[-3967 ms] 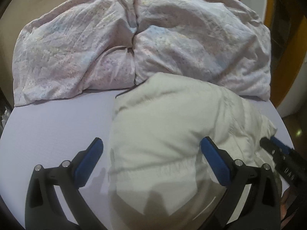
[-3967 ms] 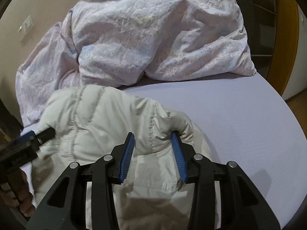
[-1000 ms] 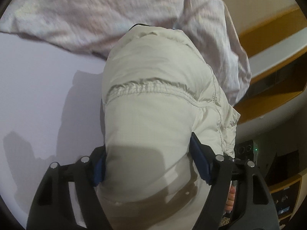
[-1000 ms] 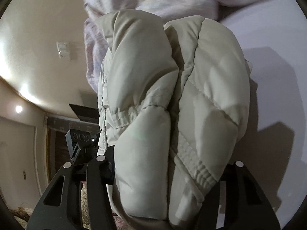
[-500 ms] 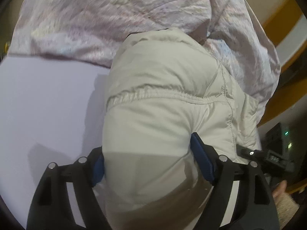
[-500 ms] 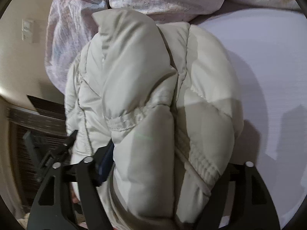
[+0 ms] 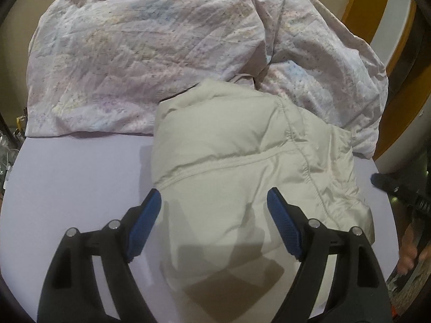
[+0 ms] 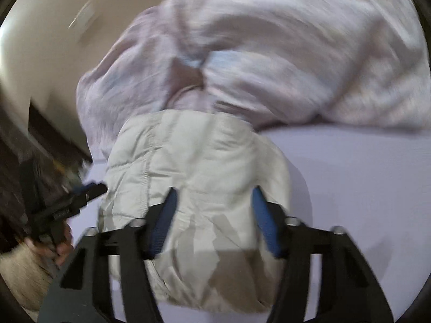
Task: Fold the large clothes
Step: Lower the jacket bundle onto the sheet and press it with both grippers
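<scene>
Left gripper [image 7: 214,222]: jaws spread wide, pads clear of fabric.
Right gripper [image 8: 212,220]: jaws closing, view blurred; pads not seen pressing.
Puffer jacket [image 7: 242,161]: cream, folded into a bundle, lying between and beyond both sets of jaws on the lilac bedsheet [image 7: 75,172].
Duvet [image 7: 150,53]: pale, crumpled, farther off, touching the jacket's far edge.

- Puffer jacket [image 7: 242,161]: cream-white, quilted, with stitched seams across the panels.
- State: folded into a compact, puffy bundle; layers overlap, creased at the right edge.
- Pose: lying flat on the lilac sheet [image 7: 75,177].
- Position: its far end, at 12 o'clock, touches the crumpled duvet [image 7: 150,53].
</scene>
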A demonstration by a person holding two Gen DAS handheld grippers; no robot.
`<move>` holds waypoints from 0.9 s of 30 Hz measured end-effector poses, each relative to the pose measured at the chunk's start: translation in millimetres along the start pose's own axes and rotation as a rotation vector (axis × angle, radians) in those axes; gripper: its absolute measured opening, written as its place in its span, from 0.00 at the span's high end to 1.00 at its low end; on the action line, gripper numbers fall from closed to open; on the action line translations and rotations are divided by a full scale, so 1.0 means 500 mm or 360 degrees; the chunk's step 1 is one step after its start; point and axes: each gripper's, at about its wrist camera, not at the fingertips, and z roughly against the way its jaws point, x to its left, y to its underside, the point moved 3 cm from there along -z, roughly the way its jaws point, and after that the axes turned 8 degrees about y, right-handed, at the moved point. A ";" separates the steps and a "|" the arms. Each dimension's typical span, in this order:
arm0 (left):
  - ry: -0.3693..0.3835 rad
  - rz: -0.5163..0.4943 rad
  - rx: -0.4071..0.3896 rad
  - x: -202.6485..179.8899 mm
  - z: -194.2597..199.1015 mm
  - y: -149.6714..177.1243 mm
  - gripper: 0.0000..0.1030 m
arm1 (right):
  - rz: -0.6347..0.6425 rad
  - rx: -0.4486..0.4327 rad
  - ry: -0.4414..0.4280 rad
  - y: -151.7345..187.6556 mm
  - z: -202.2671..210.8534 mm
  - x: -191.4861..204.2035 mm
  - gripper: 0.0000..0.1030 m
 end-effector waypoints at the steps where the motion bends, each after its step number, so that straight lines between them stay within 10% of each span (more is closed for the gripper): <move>1: -0.0006 -0.0007 0.0000 -0.006 -0.005 0.000 0.22 | 0.0085 -0.0051 0.0050 -0.001 -0.009 0.024 0.61; 11: -0.0160 -0.0150 0.0015 -0.033 -0.063 0.001 0.11 | 0.0197 0.0031 0.0346 0.012 -0.144 0.055 0.71; 27: -0.0245 -0.0219 0.0049 -0.004 -0.132 0.010 0.02 | 0.0177 0.0022 0.0371 0.052 -0.208 0.033 0.71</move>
